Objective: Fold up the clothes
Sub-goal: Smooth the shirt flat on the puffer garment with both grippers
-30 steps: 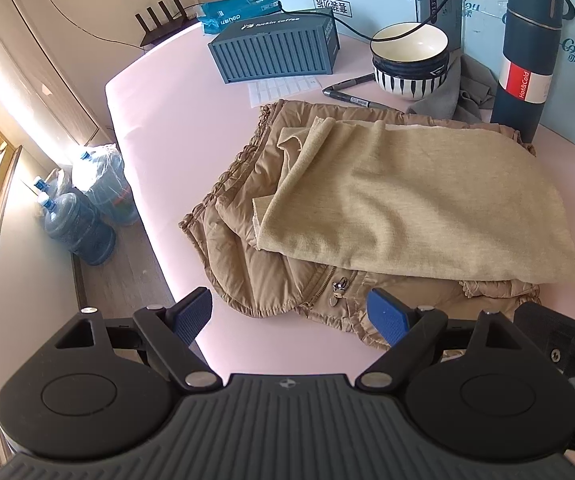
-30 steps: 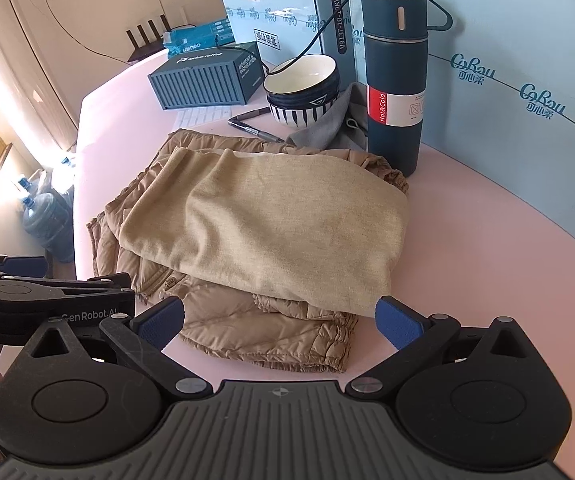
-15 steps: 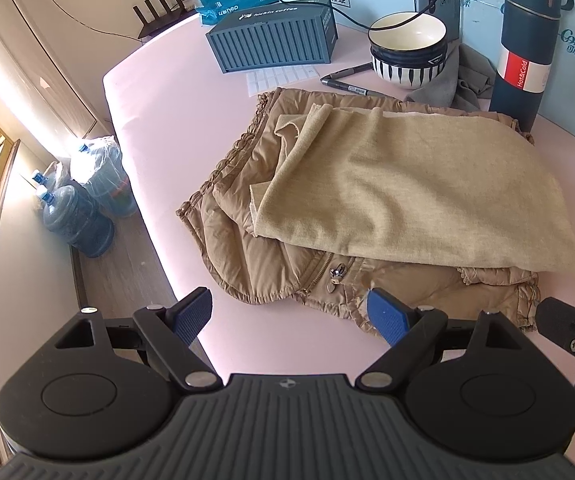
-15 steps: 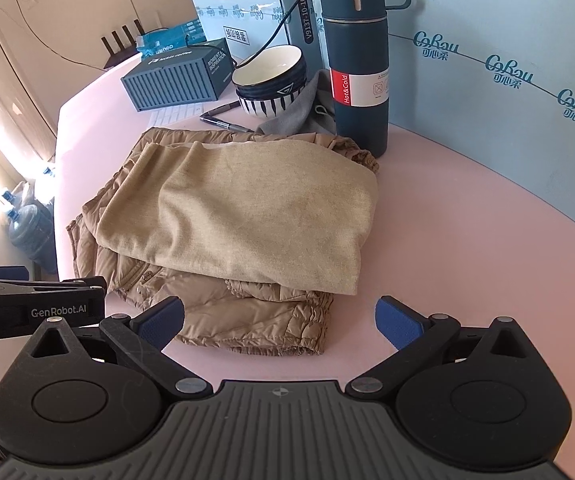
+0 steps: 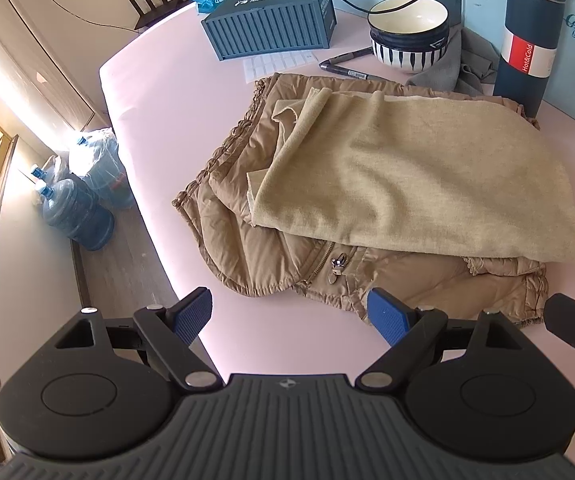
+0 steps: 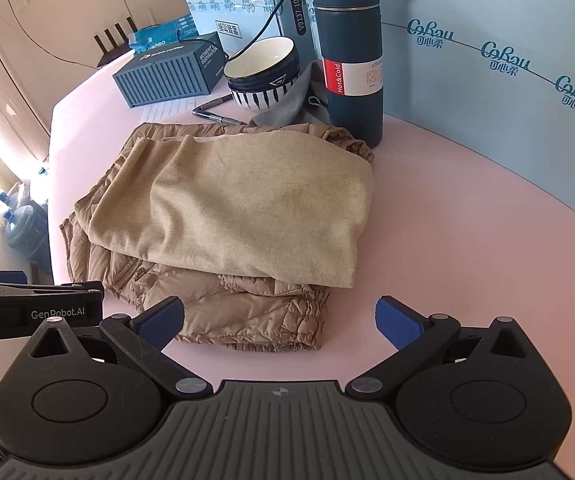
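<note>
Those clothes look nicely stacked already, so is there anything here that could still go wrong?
A few things, possibly. The tall flask stands right against the back edge of the puffy jacket, so tugging the pile might tip it. The beige knit top lies loose on the jacket and could slide off. The jacket's near left corner sits close to the table edge.
</note>
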